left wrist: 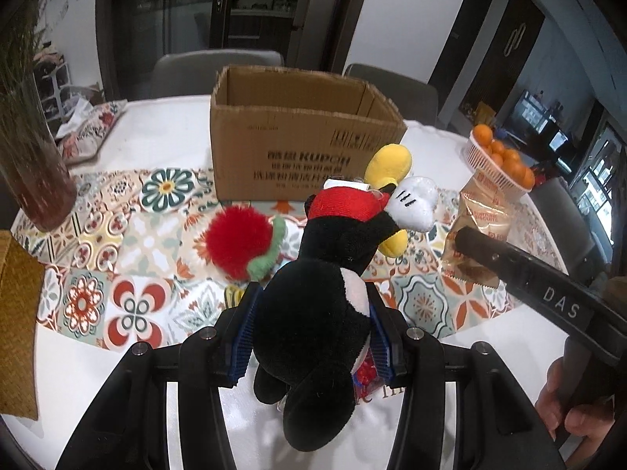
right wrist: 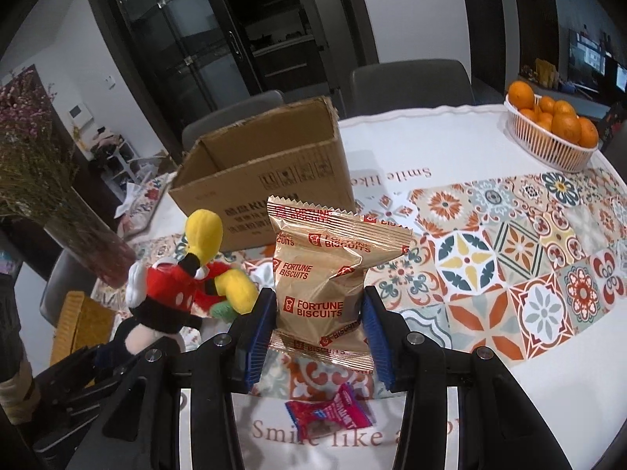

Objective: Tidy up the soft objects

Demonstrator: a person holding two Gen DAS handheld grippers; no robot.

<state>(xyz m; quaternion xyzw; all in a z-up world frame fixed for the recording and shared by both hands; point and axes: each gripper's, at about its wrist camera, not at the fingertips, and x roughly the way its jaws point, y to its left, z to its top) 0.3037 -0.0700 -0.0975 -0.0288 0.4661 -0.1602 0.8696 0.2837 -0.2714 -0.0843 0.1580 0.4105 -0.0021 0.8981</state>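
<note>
The left gripper [left wrist: 309, 337] is clamped on a mouse plush [left wrist: 325, 297], its blue pads pressing the black head from both sides; the toy's red shorts, white glove and yellow shoes point away toward the far side. The plush is lifted off the table [left wrist: 164, 133], above the patterned runner [left wrist: 149, 243]. To its right, the right gripper [right wrist: 317, 325] is clamped on a gold biscuit pack [right wrist: 325, 278], held upright between the pads near its lower end. On the white cloth just under that gripper lies a small pink candy wrapper [right wrist: 333, 413]. Below and left of the plush, a red pompom toy [left wrist: 239, 243] with a green rim rests on the runner. A woven yellow mat [left wrist: 17, 325] sits at the near left edge. Beyond the toys stands an open cardboard box [left wrist: 301, 145], its near wall printed with dark lettering, the top flaps gone or folded out of sight. Left of it, a glass vase [left wrist: 35, 164] of dried grass stands on the runner, and a floral pillow [left wrist: 90, 133] lies farther back. At far right, a white basket [right wrist: 544, 145] holds oranges [right wrist: 564, 121]. Grey chairs [left wrist: 215, 72] stand behind the table.
</note>
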